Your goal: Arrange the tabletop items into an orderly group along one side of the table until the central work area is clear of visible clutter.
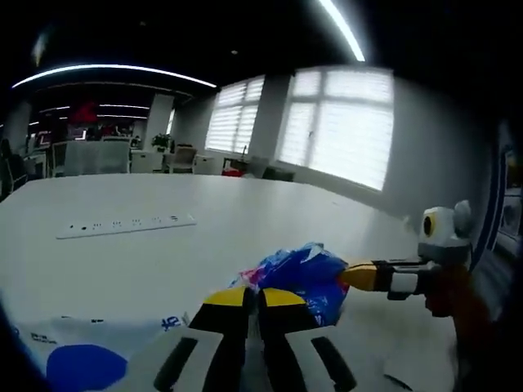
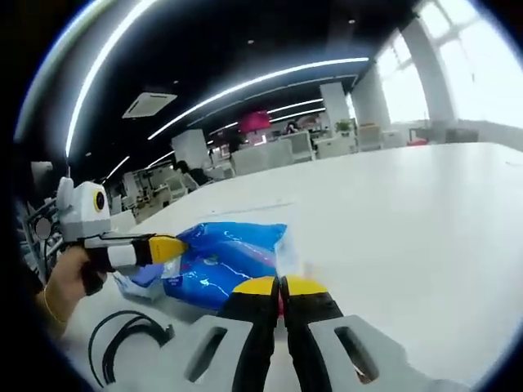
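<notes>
A crumpled blue plastic bag [image 1: 304, 273] lies on the white table [image 1: 245, 220] just beyond my left gripper [image 1: 253, 298]. Its yellow-tipped jaws are pressed together at the bag's near edge. My right gripper [image 1: 353, 276] comes in from the right and pinches the bag's right side. In the right gripper view the same blue bag [image 2: 225, 261] lies flat ahead. My right gripper [image 2: 282, 287] is shut on its near edge, with a bit of red showing between the jaws. The left gripper [image 2: 176, 247], held by a hand, grips the bag's left corner.
A white power strip [image 1: 127, 226] lies further out on the table. A white bag with a blue circle [image 1: 82, 363] sits at the lower left. A black cable [image 2: 122, 335] loops near the hand. Desks and chairs stand beyond the table; windows [image 1: 335, 122] lie behind.
</notes>
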{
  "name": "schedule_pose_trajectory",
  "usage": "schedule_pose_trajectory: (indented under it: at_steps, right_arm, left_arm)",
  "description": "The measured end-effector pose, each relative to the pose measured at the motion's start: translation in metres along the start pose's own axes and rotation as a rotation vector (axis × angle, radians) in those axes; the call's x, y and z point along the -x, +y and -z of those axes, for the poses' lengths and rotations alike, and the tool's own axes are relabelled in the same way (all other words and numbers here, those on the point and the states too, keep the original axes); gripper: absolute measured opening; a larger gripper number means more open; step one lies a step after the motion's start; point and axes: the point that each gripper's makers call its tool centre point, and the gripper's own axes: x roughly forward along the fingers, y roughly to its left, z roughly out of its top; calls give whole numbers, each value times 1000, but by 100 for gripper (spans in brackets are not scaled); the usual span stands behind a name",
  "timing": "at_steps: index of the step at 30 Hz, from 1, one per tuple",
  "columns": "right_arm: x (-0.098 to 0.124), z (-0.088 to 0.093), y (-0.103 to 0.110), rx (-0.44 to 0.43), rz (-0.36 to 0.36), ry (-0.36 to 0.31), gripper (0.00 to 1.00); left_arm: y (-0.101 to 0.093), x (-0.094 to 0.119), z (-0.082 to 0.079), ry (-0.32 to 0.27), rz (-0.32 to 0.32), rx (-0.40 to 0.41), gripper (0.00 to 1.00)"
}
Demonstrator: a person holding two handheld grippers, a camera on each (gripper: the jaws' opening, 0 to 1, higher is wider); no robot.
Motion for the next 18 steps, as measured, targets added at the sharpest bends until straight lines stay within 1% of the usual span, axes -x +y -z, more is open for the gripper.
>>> schedule_pose_trajectory:
  at_steps: [3, 5, 7, 9, 14, 16, 18]
  right_arm:
    - [-2, 3, -1, 2, 1, 11, 0]
    - [-3, 8, -2, 14, 14, 32, 0]
    - [-4, 16, -5, 70, 40, 67, 0]
    - [-5, 16, -2, 82, 34, 58, 0]
    - [-6, 16, -4, 109, 41, 72, 1]
    - [-6, 18, -5, 126, 57, 84, 1]
    - [-6, 19, -5, 204, 77, 100, 1]
  left_arm:
    - [1, -1, 3, 11, -7, -12, 3]
    - [1, -1, 6, 21, -8, -12, 3]
    - [0, -3, 11, 30, -7, -9, 3]
    - [2, -5, 14, 38, -21, -29, 4]
    - [2, -4, 13, 41, -19, -6, 6]
    - [0, -3, 12, 42, -12, -13, 6]
    - [0, -4, 13, 44, -16, -27, 7]
